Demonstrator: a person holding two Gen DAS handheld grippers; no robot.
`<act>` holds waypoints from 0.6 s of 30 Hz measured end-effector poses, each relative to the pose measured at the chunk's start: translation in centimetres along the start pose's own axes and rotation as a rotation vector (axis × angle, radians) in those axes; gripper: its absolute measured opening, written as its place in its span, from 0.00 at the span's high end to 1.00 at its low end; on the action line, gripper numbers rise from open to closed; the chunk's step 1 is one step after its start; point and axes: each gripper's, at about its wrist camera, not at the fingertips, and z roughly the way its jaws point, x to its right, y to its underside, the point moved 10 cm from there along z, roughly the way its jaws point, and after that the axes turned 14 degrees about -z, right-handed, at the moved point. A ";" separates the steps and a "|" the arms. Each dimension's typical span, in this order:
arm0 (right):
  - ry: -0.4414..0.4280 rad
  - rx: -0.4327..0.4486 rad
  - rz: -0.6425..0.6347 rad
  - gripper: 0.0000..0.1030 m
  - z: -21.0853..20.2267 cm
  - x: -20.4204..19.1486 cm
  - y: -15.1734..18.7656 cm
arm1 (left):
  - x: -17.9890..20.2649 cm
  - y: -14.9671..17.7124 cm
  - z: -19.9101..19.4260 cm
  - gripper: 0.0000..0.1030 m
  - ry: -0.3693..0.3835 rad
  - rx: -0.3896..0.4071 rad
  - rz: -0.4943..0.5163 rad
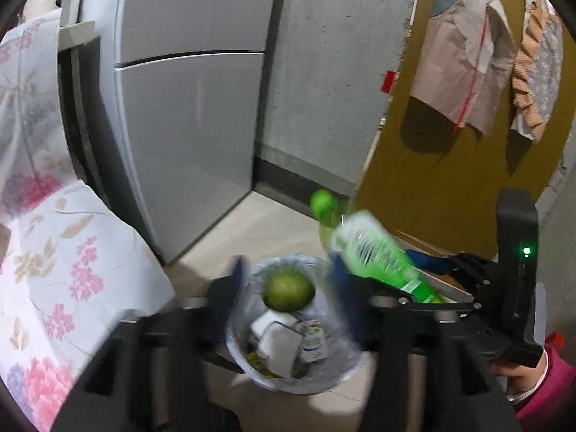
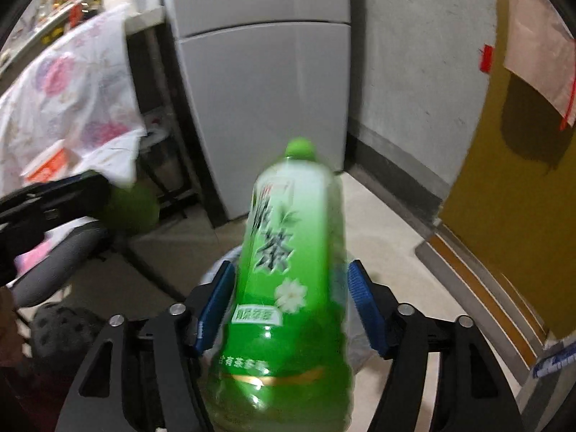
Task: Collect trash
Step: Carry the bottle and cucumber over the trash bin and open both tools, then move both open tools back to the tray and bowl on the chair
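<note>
While over bin (image 1: 288, 367) | both grippers angled downward, jaws apart

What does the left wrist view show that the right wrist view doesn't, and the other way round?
Left wrist only: inside the lined bin, paper trash, and a pink-sleeved hand. Right wrist only: the label on the green bottle, a gap between it and one pad of the right tool, a grey chair. Both: that bottle, round green fruit, fridge.

Green bottle (image 2: 288, 270) label reads 绿茶; smaller print is blurred
</note>
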 end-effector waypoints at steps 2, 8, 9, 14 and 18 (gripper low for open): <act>-0.017 -0.005 0.025 0.31 0.3 0.2 0.4 | -0.9 -0.2 -0.3 0.27 -0.013 0.020 -0.010; -0.032 0.041 0.066 0.31 -1.8 0.3 -0.4 | -5.1 -1.1 -2.8 0.27 -0.077 0.048 -0.086; -0.032 0.056 0.066 0.31 -2.3 0.3 -0.9 | -6.0 -1.3 -3.6 0.27 -0.090 0.061 -0.105; -0.064 0.167 0.030 0.32 -6.5 -2.6 -4.6 | -10.2 -2.0 -8.3 0.27 -0.182 0.129 -0.160; -0.106 0.252 -0.046 0.32 -9.6 -6.8 -7.6 | -13.5 -1.4 -12.7 0.27 -0.269 0.174 -0.189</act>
